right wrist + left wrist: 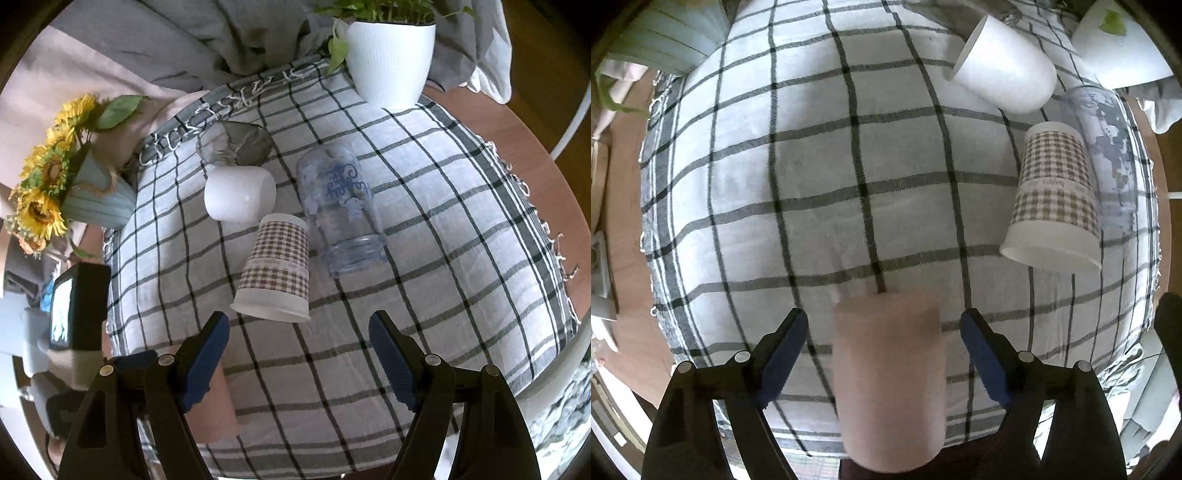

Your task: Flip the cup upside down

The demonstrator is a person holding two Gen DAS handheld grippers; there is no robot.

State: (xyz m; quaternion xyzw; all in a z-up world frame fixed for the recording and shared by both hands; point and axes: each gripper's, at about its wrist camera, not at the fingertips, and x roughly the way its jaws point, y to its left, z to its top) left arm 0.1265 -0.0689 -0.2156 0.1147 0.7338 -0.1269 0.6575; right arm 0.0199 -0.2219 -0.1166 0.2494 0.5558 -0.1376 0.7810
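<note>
Currently left gripper is spread wide around the pink cup at lower centre of the left view, pads clear of its wall on both sides, so nothing is held. Right gripper also gapes, empty, with the checked cup standing rim-down just above it. Risk: an off-centre squeeze could crush or skid the light pink cup on the plaid cloth.
</note>
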